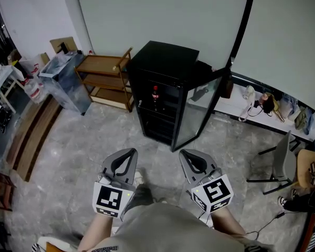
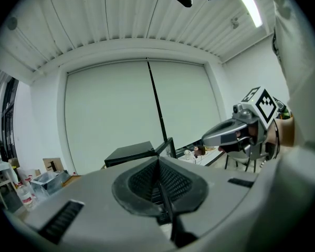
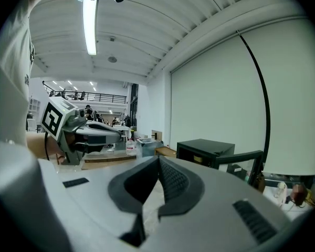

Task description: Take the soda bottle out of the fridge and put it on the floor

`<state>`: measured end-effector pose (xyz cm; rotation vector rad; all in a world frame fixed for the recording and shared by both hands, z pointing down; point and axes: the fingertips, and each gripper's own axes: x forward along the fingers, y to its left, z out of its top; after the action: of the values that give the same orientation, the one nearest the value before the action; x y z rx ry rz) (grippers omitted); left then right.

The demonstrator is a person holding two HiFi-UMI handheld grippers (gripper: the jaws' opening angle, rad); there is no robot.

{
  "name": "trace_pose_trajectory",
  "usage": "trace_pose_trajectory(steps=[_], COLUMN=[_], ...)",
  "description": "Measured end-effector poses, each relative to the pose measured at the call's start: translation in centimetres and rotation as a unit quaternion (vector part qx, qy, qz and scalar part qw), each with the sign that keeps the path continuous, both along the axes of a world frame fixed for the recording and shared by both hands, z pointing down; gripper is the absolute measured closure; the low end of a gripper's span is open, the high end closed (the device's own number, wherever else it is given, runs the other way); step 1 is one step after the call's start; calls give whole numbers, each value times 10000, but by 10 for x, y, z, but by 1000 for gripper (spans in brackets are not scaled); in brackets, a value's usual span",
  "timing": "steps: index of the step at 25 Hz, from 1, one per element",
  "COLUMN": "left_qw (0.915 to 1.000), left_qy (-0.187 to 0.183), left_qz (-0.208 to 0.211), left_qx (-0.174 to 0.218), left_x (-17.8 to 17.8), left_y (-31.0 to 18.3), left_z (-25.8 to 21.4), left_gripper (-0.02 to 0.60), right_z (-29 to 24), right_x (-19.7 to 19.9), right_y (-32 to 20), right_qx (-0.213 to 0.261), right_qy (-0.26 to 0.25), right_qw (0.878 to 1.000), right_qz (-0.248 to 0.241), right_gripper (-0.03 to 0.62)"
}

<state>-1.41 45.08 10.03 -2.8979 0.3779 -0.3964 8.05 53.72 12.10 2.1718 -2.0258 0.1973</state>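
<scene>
A black mini fridge [image 1: 163, 62] stands ahead on the grey floor with its glass door [image 1: 199, 112] swung open to the right. The soda bottle [image 1: 155, 96], dark with a red label, stands upright on an upper shelf inside. My left gripper [image 1: 130, 152] and right gripper [image 1: 185, 153] are held side by side, well short of the fridge. Both are shut with nothing between the jaws. In the left gripper view the left gripper [image 2: 158, 163] points at the fridge [image 2: 130, 153]. In the right gripper view the right gripper [image 3: 158, 160] points left of the fridge [image 3: 206, 150].
A wooden shelf cart [image 1: 108, 77] and a clear plastic bin [image 1: 66, 81] stand left of the fridge. A low white ledge [image 1: 236, 107] with small items runs along the wall on the right. A grey chair [image 1: 281, 161] stands at the right.
</scene>
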Motion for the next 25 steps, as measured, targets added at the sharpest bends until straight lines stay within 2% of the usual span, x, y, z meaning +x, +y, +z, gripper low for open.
trace_pose_trajectory(steps=[4, 8, 12, 25], left_qw=[10000, 10000, 9999, 9995], left_qy=[39, 82, 92, 12], left_qz=[26, 36, 98, 320], left_qx=[1, -44, -17, -26], left_x=[5, 14, 24, 56], left_y=[-13, -33, -55, -173], left_z=[0, 2, 6, 16], left_gripper=[575, 575, 575, 575], right_z=[0, 3, 9, 19], right_x=[5, 12, 21, 48], right_y=[-13, -32, -56, -179], right_qx=[15, 43, -68, -259], right_qy=[-54, -326, -168, -139], right_qw=[10000, 9995, 9998, 9993], right_qz=[38, 24, 102, 221], right_gripper=[599, 599, 599, 597])
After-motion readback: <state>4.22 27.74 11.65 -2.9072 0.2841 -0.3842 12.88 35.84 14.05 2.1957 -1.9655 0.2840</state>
